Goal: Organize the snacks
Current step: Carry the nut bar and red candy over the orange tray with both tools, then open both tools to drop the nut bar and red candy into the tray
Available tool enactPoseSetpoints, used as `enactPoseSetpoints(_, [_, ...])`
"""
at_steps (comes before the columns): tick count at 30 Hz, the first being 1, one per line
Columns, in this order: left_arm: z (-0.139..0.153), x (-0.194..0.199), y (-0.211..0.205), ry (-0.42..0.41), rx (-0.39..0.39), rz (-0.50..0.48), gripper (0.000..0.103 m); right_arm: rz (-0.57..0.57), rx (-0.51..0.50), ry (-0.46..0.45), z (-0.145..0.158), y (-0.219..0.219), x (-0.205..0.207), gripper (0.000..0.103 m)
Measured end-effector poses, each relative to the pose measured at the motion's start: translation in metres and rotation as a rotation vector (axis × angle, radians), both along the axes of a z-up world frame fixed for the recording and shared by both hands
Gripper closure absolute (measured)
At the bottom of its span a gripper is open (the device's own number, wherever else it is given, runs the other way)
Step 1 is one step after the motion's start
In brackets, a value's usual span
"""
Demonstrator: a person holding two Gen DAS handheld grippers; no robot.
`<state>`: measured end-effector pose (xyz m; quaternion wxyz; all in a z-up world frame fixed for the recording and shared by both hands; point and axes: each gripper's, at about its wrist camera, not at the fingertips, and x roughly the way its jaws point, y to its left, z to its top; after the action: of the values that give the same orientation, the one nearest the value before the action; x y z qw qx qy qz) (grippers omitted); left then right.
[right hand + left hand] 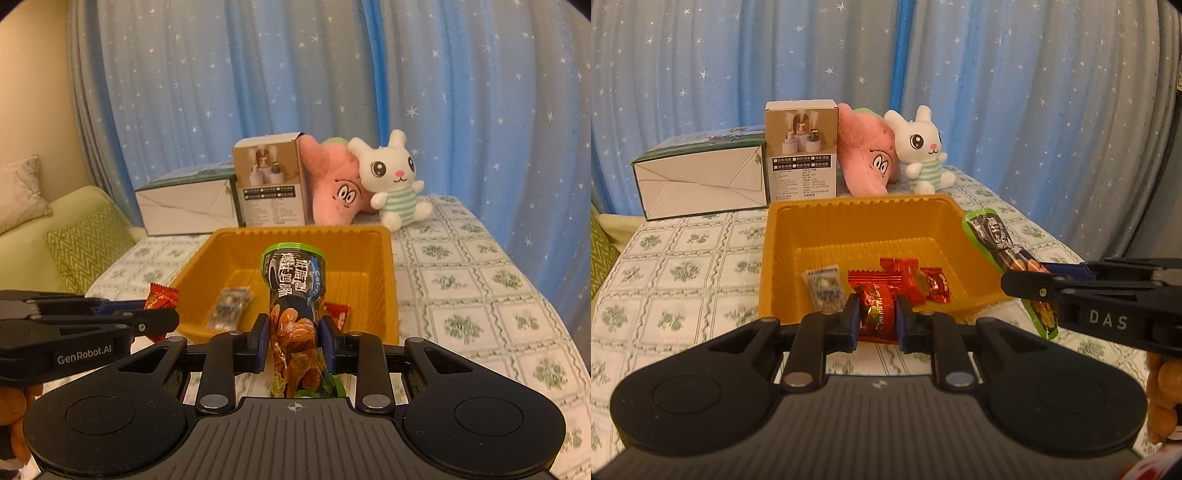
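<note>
Sideways, "DAS" marks the right gripper (1039, 275).

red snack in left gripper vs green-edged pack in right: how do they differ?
The red snack is short and foil-red; the green-edged pack is long and dark with green trim. The red snack barely clears its pads; the green-edged pack juts far past them. Both are clamped, by the left hand-held gripper and right hand-held gripper.

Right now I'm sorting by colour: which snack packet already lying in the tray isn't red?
The small pale packet at the left of the yellow tray. It is whitish-grey with dark print; the other wrappers lying beside it are shiny red.
</note>
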<state>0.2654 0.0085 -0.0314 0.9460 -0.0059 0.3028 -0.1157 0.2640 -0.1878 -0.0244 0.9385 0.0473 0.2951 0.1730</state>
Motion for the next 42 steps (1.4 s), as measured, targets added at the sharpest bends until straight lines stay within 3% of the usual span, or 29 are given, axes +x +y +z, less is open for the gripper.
enactPoseSetpoints(21, [-0.016,0.083,0.013,0.03,-0.05,0.028,0.086,-0.065,0.043,0.057,-0.016,-0.003,0.092,0.074])
enactPoseSetpoints(33, [-0.022,0.094,0.007,0.036,-0.06,0.004,0.085,-0.082,0.055,0.088,-0.024,-0.002,0.101,0.074])
enactPoseSetpoints(37, [-0.026,0.095,0.007,0.044,-0.065,0.0,0.072,-0.083,0.054,0.091,-0.025,-0.002,0.102,0.073])
enactPoseSetpoints(42, [-0.027,0.094,0.01,0.042,-0.051,0.018,0.072,-0.086,0.057,0.094,-0.025,-0.003,0.101,0.073])
